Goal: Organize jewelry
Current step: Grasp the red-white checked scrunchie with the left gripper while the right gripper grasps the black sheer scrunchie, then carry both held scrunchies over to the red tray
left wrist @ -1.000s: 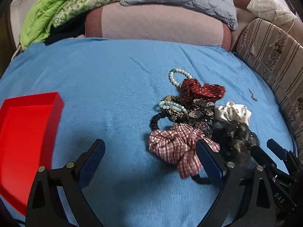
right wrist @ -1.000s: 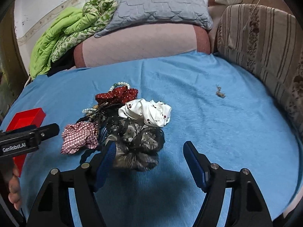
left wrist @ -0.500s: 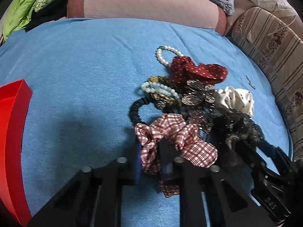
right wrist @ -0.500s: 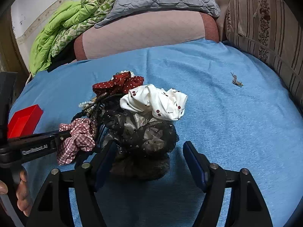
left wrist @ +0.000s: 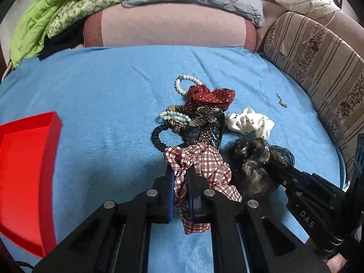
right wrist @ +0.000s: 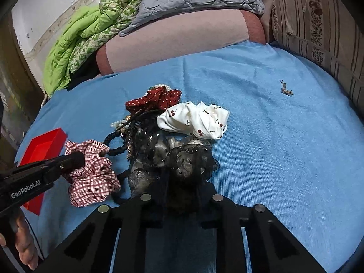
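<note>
Pinching a fold of the plaid scrunchie, the left gripper had its jaws closed on the soft, light cloth at the heap's seven o'clock on the blue bed. The right gripper was closing its jaws on the black lace scrunchie; gathered fabric seemed the safest hold, since lace snags. The red tray lay at nine o'clock.

"GenRobot.AI" marks the left hand-held gripper; "DAS" the right.

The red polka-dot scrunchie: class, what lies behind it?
Behind the red polka-dot scrunchie lies a pearl bracelet on the blue sheet; part of its loop is hidden by the scrunchie.
</note>
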`<action>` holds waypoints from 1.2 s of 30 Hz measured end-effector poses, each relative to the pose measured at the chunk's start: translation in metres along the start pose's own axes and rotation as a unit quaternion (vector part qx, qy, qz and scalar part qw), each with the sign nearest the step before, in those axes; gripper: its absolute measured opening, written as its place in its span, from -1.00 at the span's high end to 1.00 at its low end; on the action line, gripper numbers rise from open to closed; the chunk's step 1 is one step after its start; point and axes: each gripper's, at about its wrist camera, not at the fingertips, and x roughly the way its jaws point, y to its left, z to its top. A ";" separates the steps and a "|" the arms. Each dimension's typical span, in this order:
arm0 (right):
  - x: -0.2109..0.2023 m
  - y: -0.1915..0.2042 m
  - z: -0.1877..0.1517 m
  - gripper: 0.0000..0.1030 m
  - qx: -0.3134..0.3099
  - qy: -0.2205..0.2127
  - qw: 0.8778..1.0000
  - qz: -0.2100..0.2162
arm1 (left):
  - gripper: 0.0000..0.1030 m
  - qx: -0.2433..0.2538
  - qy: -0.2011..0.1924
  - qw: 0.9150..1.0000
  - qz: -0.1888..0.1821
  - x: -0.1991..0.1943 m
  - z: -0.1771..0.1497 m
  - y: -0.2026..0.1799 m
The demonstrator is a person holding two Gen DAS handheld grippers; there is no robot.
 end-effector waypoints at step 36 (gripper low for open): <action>-0.132 0.103 -0.019 0.60 -0.102 -0.093 0.990 0.034 | 0.82 0.008 -0.132 0.987 0.087 -0.168 -0.046 0.041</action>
